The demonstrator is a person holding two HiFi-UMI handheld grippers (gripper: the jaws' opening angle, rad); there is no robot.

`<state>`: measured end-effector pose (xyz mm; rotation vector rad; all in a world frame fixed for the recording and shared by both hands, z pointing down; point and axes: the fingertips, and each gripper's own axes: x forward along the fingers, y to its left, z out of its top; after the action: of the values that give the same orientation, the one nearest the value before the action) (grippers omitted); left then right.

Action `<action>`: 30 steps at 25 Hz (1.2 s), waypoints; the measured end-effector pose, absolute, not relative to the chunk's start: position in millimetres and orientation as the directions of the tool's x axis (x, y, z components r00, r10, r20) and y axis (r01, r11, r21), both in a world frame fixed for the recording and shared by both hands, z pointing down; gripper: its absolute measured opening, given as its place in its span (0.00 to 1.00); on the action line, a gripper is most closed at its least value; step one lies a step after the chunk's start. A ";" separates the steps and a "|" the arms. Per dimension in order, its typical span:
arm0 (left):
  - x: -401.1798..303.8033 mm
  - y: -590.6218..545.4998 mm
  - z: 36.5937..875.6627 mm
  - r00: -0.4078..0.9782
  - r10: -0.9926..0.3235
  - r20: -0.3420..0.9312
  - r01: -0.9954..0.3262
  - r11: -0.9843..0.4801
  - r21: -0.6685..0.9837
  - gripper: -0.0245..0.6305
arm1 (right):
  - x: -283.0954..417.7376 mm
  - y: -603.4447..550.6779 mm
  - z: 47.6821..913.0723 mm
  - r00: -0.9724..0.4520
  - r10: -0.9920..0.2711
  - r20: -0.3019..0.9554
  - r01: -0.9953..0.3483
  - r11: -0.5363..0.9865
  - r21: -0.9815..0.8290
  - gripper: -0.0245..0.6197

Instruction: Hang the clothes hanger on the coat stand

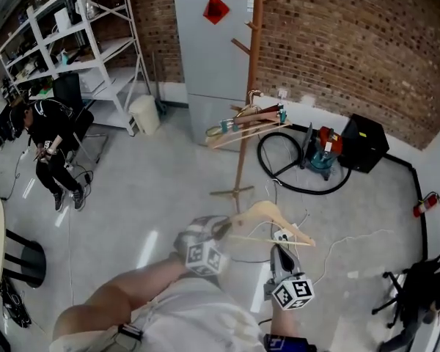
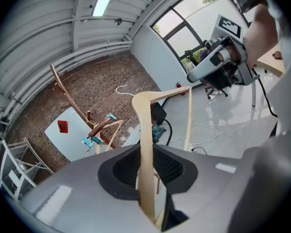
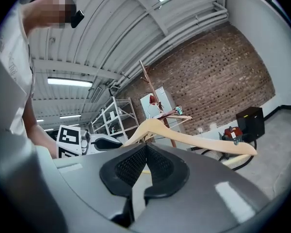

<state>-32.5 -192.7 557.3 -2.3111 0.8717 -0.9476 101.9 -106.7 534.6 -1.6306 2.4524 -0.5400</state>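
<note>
A pale wooden clothes hanger [image 1: 268, 217] is held low in front of me, over the grey floor. My left gripper [image 1: 224, 230] is shut on one of its arms; in the left gripper view that arm [image 2: 145, 144] is clamped between the black pads. My right gripper [image 1: 277, 249] sits just under the hanger's lower bar, and its pads [image 3: 136, 163] meet with nothing seen between them. The hanger [image 3: 184, 136] runs just beyond its tips. The wooden coat stand [image 1: 249, 79] rises farther ahead, with other hangers [image 1: 248, 120] hanging on it.
A white fridge [image 1: 209, 57] stands behind the stand by the brick wall. To the right lie a vacuum [image 1: 324, 151], its black hose [image 1: 279, 174] and a black case [image 1: 364, 144]. White shelving [image 1: 81, 42] and a seated person [image 1: 53, 141] are at left. Cables [image 1: 352, 240] cross the floor.
</note>
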 end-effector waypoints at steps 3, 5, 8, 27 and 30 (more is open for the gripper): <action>-39.3 -218.6 553.5 0.536 -0.735 0.415 -0.399 -0.654 -0.643 0.16 | 97.5 -127.0 533.5 -0.418 -0.905 0.083 -0.855 0.361 -0.371 0.06; -35.9 -239.1 547.6 0.531 -0.748 0.399 -0.416 -0.640 -0.646 0.16 | 100.1 -143.5 535.8 -0.424 -0.901 0.090 -0.855 0.366 -0.368 0.06; -28.1 -271.5 547.9 0.530 -0.758 0.381 -0.429 -0.627 -0.650 0.16 | 105.7 -171.2 537.1 -0.431 -0.897 0.097 -0.856 0.372 -0.359 0.06; -41.7 -464.5 478.6 0.467 -0.840 0.277 -0.524 -0.515 -0.679 0.16 | 78.8 -370.7 499.0 -0.515 -0.855 0.055 -0.833 0.485 -0.266 0.06; -47.0 -486.0 471.1 0.447 -0.857 0.258 -0.537 -0.487 -0.689 0.16 | 68.6 -385.9 501.9 -0.531 -0.846 0.061 -0.824 0.497 -0.273 0.06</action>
<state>-47.0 -486.0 471.1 -2.1823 1.1647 -0.8139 68.6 -385.9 501.9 -1.4789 2.6475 -0.4140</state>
